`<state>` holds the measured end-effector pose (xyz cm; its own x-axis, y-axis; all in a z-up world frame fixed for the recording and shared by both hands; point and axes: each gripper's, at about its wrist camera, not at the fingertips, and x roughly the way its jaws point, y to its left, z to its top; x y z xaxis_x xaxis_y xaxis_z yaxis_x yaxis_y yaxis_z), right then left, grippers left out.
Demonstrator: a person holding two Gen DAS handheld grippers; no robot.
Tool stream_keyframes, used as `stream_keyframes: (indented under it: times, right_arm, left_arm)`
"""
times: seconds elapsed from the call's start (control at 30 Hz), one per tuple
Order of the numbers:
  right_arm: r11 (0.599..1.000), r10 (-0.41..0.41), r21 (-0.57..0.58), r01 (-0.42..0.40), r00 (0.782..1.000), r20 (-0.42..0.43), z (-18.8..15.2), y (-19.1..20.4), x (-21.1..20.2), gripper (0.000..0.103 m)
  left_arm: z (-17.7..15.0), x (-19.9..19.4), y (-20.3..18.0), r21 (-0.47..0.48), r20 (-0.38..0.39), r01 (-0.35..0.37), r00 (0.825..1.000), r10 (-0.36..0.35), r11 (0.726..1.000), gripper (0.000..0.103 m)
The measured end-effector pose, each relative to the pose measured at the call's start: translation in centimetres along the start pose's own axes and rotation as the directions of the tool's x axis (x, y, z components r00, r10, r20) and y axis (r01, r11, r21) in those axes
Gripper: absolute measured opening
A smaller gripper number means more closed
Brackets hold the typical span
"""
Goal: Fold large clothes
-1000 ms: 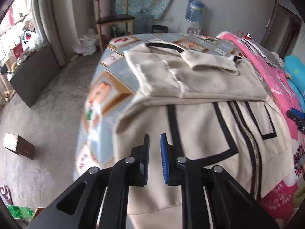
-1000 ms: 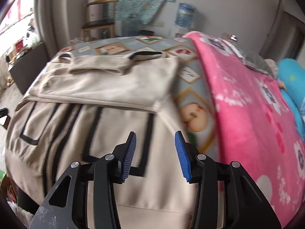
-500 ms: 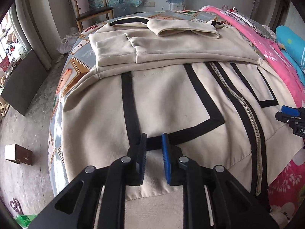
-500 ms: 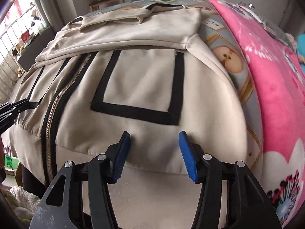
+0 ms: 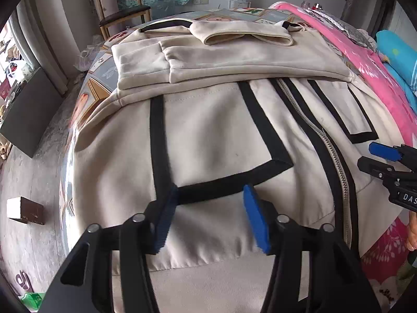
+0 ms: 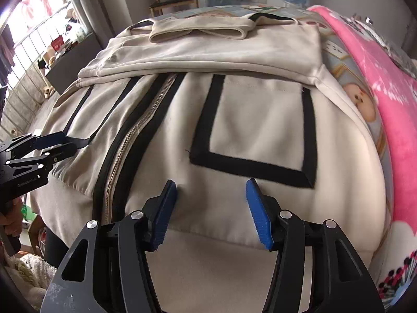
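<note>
Two grippers hang low over a cream jacket spread on the bed, and both stand wide apart with nothing between their pads. The left gripper sits just above the hem, its blue pads either side of the black band that edges the pocket straight ahead of it. The zip runs away to its right, and beyond that the right gripper pokes in from the edge of the view. Further ahead, the sleeves lie folded across the chest, one cuff on top.

Over on the other side, the right gripper hovers above the hem too, with the second black-edged pocket directly in front. The zip lies to its left, and the left gripper shows at the far left. A pink blanket runs along its right. Whether either gripper touches the cloth is not clear.
</note>
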<state>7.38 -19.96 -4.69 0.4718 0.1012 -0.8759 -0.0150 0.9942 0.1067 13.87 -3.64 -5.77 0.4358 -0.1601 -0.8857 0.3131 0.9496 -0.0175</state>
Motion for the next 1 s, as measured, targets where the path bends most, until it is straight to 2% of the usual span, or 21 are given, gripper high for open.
stream_keyframes:
  times: [0.1,0.17,0.23,0.3,0.43,0.63,0.83,0.9,1.0]
  right_arm:
    - [0.998,-0.002,0.058,0.002,1.000,0.010,-0.6,-0.4,-1.4,0.057]
    - [0.998,0.015,0.064,-0.018,0.999,0.051,-0.6,0.1,-2.5,0.065]
    - [0.998,0.019,0.065,-0.025,0.996,0.092,-0.4,0.6,-3.1,0.082]
    - [0.999,-0.011,0.052,0.005,0.995,0.103,-0.2,0.9,-2.8,0.083]
    - [0.996,-0.075,0.059,0.072,0.996,0.055,-0.3,0.9,-0.6,0.084]
    - [0.992,-0.103,0.081,0.100,0.994,0.032,-0.7,0.8,1.0,0.096]
    - [0.990,-0.131,0.062,0.127,0.990,0.049,-0.7,1.2,1.2,0.096]
    - [0.990,-0.127,0.061,0.124,0.991,0.050,-0.7,1.1,1.2,0.096]
    - [0.991,-0.120,0.057,0.117,0.992,0.041,-0.7,1.0,1.2,0.096]
  left_arm:
    - [0.0,0.2,-0.7,0.025,-0.003,-0.027,1.000,0.027,0.999,0.061]
    - [0.1,0.3,-0.8,0.020,-0.007,-0.032,0.999,0.032,0.999,0.062]
    - [0.2,0.4,-0.9,0.012,-0.012,-0.029,0.999,0.029,1.000,0.066]
    - [0.3,0.5,-1.1,0.013,-0.014,-0.041,0.999,0.041,0.999,0.070]
    - [0.2,0.6,-1.1,-0.006,-0.007,-0.049,0.999,0.049,0.999,0.076]
    - [0.3,0.8,-1.3,-0.013,-0.009,-0.053,0.999,0.053,0.998,0.079]
    - [0.2,0.8,-1.4,-0.024,-0.003,-0.073,0.997,0.073,0.997,0.083]
    - [0.4,1.2,-1.2,-0.037,-0.038,-0.135,0.990,0.133,0.990,0.099]
    - [0.4,1.4,0.3,-0.126,-0.067,-0.062,0.996,0.054,0.990,0.099]
